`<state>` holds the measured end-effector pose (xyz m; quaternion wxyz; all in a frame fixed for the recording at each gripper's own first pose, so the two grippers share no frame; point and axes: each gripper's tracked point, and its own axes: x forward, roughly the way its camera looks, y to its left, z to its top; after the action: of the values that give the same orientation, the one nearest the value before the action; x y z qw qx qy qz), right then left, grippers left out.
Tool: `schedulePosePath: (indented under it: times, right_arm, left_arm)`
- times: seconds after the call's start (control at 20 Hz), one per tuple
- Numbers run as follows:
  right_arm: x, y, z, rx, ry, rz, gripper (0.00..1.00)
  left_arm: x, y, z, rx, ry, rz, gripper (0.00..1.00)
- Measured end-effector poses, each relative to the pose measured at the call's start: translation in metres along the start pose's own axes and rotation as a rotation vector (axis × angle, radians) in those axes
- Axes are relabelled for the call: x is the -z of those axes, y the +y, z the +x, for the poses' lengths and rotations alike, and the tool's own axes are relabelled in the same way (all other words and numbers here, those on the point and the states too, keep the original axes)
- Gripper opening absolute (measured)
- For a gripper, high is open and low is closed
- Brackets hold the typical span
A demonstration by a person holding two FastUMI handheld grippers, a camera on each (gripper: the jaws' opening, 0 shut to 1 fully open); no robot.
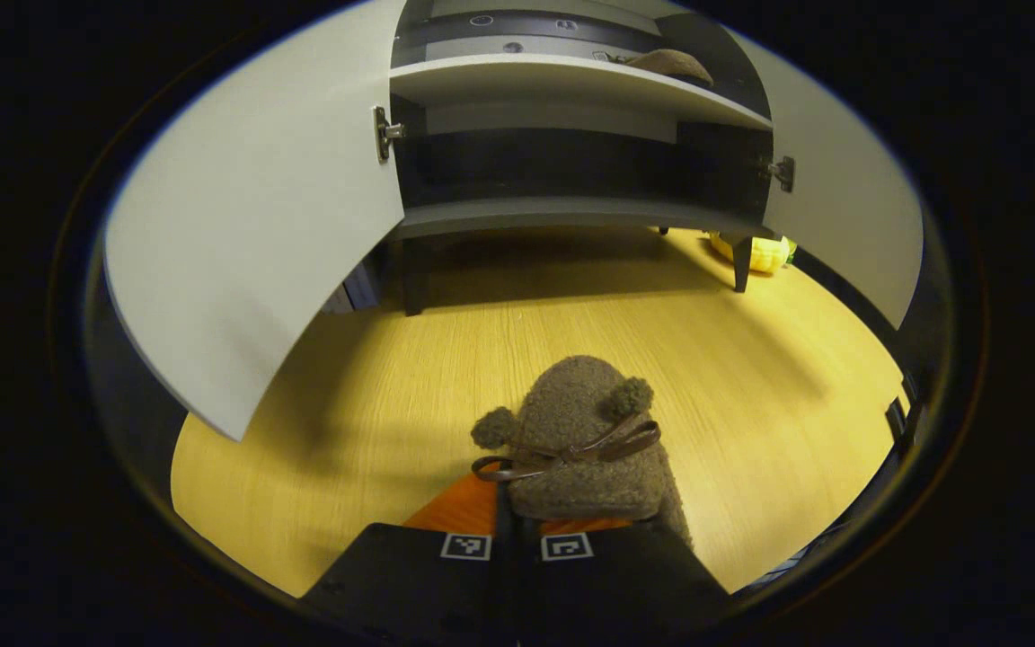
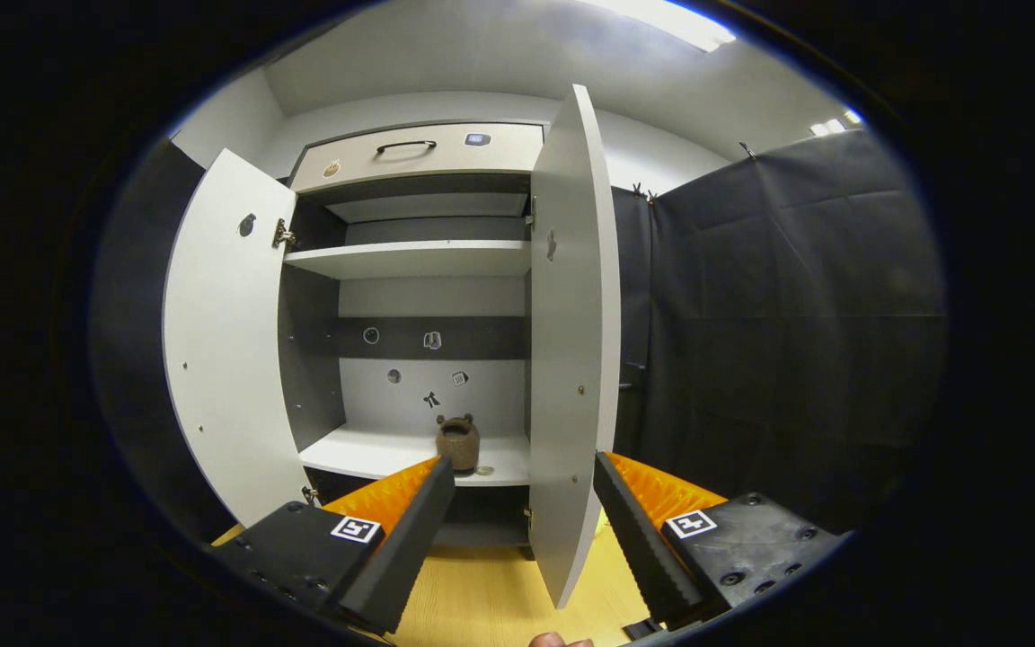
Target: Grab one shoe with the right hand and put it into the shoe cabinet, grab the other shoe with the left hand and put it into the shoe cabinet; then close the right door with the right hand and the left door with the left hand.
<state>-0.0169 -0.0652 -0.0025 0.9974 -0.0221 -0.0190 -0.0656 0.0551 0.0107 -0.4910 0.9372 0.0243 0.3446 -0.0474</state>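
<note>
While one shoe sits shelved:
Left gripper [image 1: 517, 539]: clamps the brown fuzzy bow-tied shoe [image 1: 585, 440]; lift level onto white cabinet shelf [image 1: 571, 81].
Right gripper [image 2: 522, 530]: fingers spread, empty, beside white right door [image 2: 571, 359].

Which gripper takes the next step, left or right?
Left. The left gripper is shut on the second shoe, facing the open shoe cabinet. The right gripper is open; the first shoe is shelved.
</note>
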Motion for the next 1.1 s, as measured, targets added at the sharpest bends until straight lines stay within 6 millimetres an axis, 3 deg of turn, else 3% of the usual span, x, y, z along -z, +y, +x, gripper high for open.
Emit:
schedulePosePath:
  times: [0.3, 0.55, 0.85, 1.1]
  right_arm:
    - [0.000, 0.003, 0.007, -0.047, 0.001, 0.039, 0.99]
    - [0.007, 0.008, 0.008, -0.094, 0.010, 0.060, 0.99]
    - [0.018, 0.009, 0.008, -0.129, 0.017, 0.098, 0.99]
    - [0.020, -0.008, 0.008, -0.110, 0.003, 0.071, 0.99]
  left_arm:
    - [-0.100, 0.004, -0.071, -0.064, -0.082, 0.003, 0.06]
    - [-0.202, 0.001, -0.104, -0.072, -0.156, -0.055, 0.05]
    - [-0.336, 0.000, -0.108, -0.075, -0.288, -0.069, 0.05]
    - [-0.431, 0.004, -0.070, -0.108, -0.352, -0.051, 0.05]
